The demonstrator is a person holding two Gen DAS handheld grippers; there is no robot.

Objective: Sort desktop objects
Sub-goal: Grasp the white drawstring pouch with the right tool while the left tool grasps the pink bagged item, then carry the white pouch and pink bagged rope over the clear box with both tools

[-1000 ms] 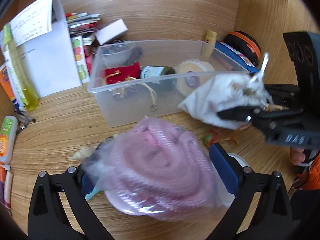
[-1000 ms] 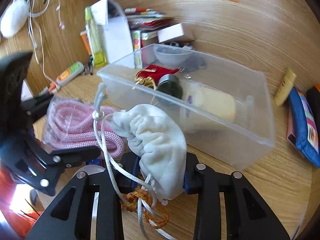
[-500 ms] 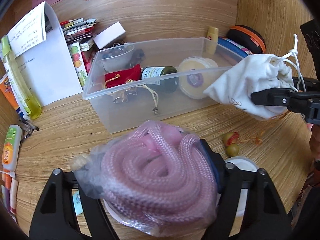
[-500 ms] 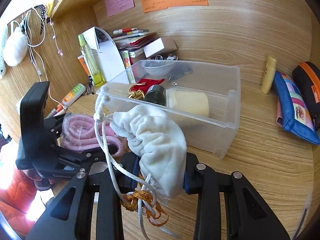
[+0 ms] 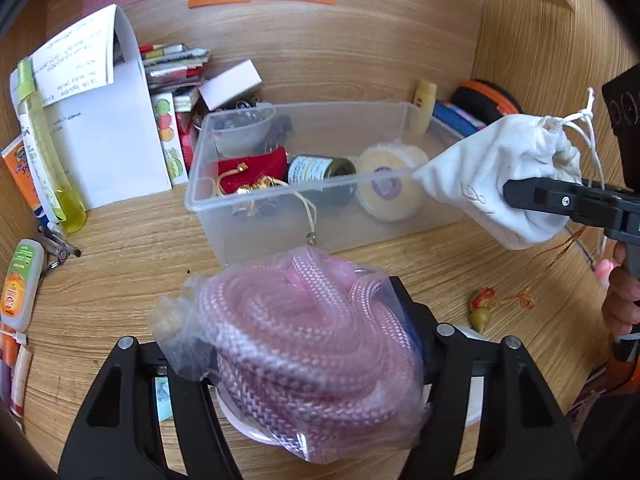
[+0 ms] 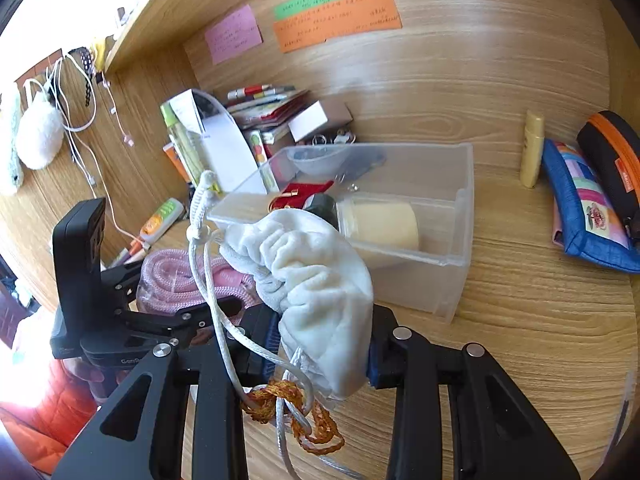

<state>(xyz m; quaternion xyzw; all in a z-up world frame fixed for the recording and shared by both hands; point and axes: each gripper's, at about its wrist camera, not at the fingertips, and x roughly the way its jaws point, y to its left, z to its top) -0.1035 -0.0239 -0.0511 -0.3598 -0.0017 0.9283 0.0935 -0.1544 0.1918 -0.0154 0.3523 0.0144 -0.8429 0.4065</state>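
My left gripper (image 5: 296, 364) is shut on a pink rope coil in a clear plastic bag (image 5: 304, 336), held above the desk in front of a clear plastic bin (image 5: 280, 224). My right gripper (image 6: 320, 344) is shut on a white drawstring pouch (image 6: 316, 276); an orange cord (image 6: 296, 412) hangs from it. The pouch (image 5: 504, 184) hangs by the bin's right front corner in the left wrist view. The bin (image 6: 440, 264) holds a red pouch (image 5: 252, 168), a dark jar (image 5: 320, 172), a cream round container (image 5: 388, 188) and a clear cup (image 5: 240, 132).
A white paper stand (image 5: 104, 120), a yellow-green bottle (image 5: 44, 148) and stacked booklets (image 5: 172, 64) stand at back left. A blue pencil case (image 6: 580, 208), a black-orange case (image 6: 612, 164) and a yellow tube (image 6: 532, 152) lie right of the bin. A small fruit charm (image 5: 480, 312) lies on the desk.
Both grippers have lifted and drawn back from the bin, each still holding its item. The white pouch has risen to the bin's right front corner.
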